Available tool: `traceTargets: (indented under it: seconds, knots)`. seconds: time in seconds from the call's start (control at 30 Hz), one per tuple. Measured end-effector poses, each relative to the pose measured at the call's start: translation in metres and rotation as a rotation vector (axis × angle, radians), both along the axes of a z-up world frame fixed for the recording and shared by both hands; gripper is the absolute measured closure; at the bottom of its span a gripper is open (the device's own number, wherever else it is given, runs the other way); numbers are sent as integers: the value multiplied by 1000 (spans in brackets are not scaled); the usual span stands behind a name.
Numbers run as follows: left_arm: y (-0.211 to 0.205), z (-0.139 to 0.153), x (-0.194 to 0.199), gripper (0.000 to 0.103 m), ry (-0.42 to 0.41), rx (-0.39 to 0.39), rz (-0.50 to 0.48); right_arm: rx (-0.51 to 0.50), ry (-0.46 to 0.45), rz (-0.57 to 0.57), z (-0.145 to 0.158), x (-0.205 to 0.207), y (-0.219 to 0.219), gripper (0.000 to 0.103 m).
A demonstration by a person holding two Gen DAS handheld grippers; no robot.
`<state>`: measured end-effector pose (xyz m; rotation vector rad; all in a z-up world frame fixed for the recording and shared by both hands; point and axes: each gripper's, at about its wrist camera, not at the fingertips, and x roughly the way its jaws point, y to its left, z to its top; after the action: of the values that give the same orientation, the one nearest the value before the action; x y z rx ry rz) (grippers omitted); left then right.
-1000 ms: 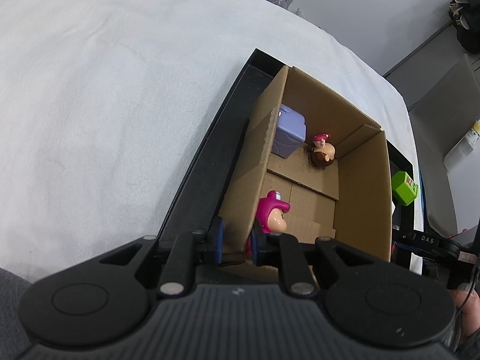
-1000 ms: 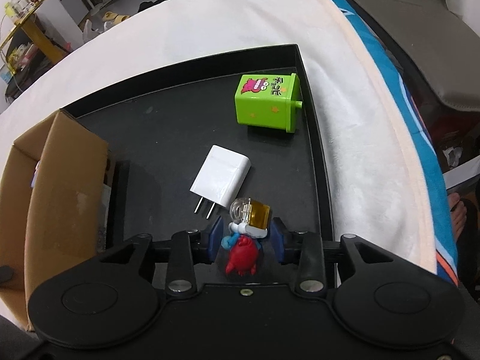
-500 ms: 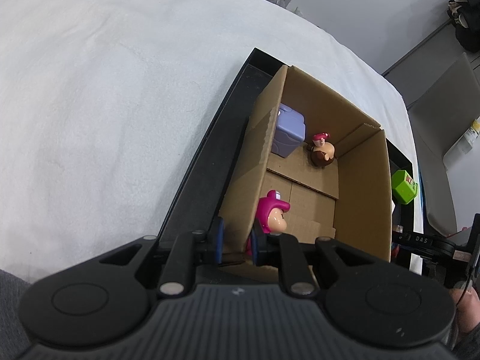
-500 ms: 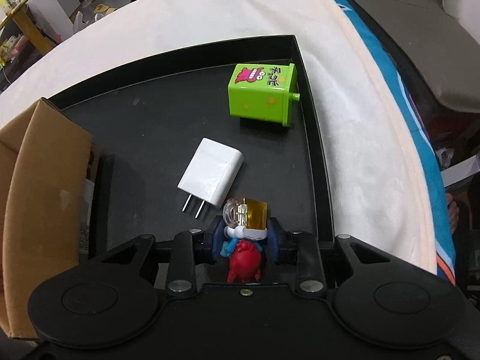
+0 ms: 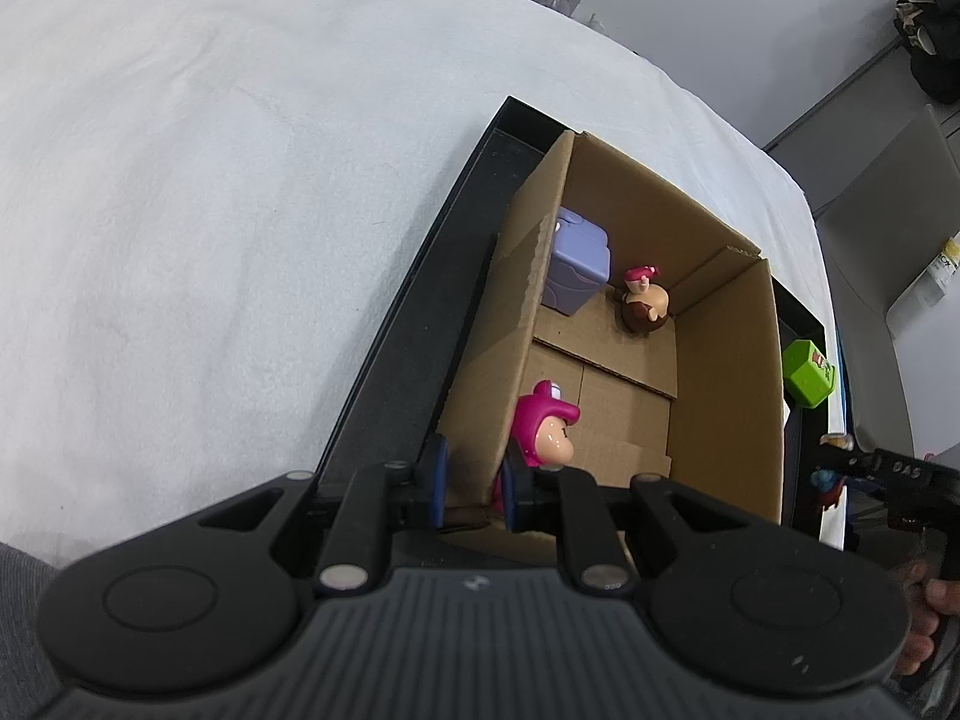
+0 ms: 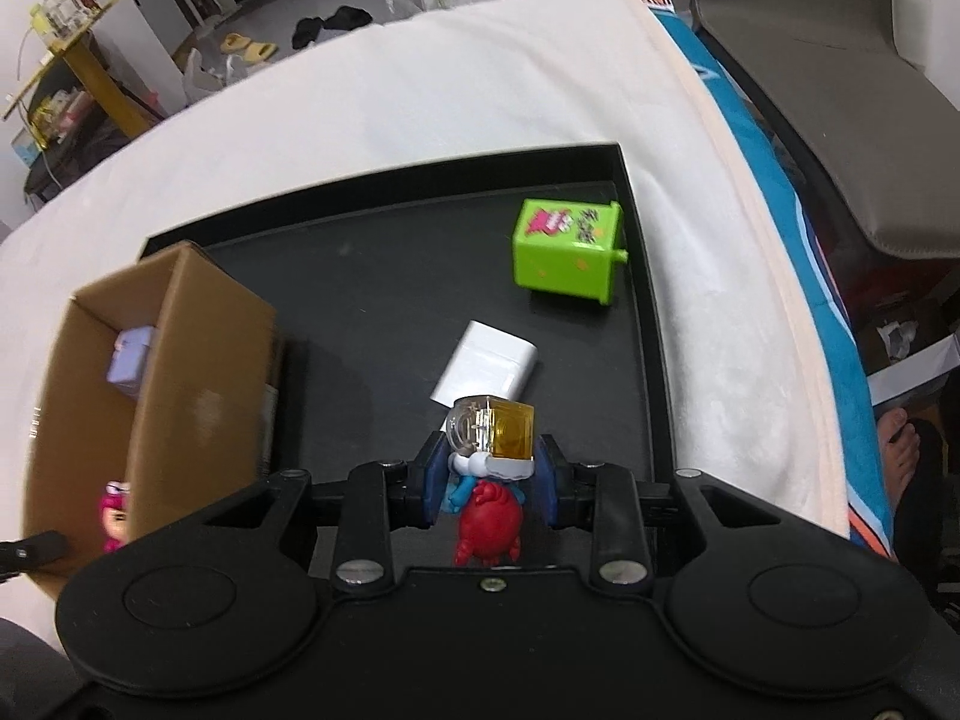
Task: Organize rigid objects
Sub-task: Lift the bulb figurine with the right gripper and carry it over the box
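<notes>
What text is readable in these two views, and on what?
"DAS" on the black body of the right gripper, at the left view's right edge.
Green box: a pink cartoon print and dark characters on its top face, too blurred to read.
Cardboard box, white charger, small toy: no text visible.

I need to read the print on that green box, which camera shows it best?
The right wrist view: the lime-green plastic box lies in full view on the black tray, printed face up. The left wrist view shows only a small corner beyond the cardboard carton.
</notes>
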<state>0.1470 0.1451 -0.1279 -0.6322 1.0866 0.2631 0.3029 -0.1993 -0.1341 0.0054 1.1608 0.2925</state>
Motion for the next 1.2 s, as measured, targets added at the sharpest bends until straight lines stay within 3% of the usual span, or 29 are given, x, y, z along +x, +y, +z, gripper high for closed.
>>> traceTargets:
  seconds: [0.77, 1.2]
  knots:
    - [0, 0, 0, 87, -2, -5, -12, 80, -76, 98, 65, -16, 67, 73]
    - [1, 0, -1, 87, -6, -10, -27, 100, -82, 169, 74, -25, 115, 73]
